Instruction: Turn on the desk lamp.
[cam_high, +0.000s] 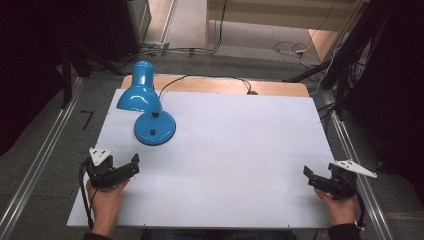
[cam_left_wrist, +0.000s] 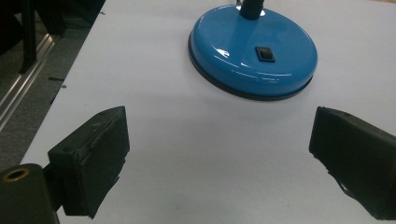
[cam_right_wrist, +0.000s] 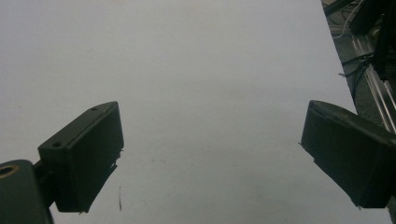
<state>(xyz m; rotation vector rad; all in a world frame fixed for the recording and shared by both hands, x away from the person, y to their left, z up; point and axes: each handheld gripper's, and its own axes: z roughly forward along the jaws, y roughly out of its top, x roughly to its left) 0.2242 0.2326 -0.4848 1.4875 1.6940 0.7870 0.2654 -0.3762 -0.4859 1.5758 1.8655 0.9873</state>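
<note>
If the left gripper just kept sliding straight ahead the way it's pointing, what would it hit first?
Most likely the blue lamp's round base. It sits ahead of the open left gripper, slightly toward its right finger, with bare white table between them.

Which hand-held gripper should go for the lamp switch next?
Probably the left hand-held gripper: it sits near the blue lamp, open, facing the switch. The right hand-held gripper is across the table.
</note>
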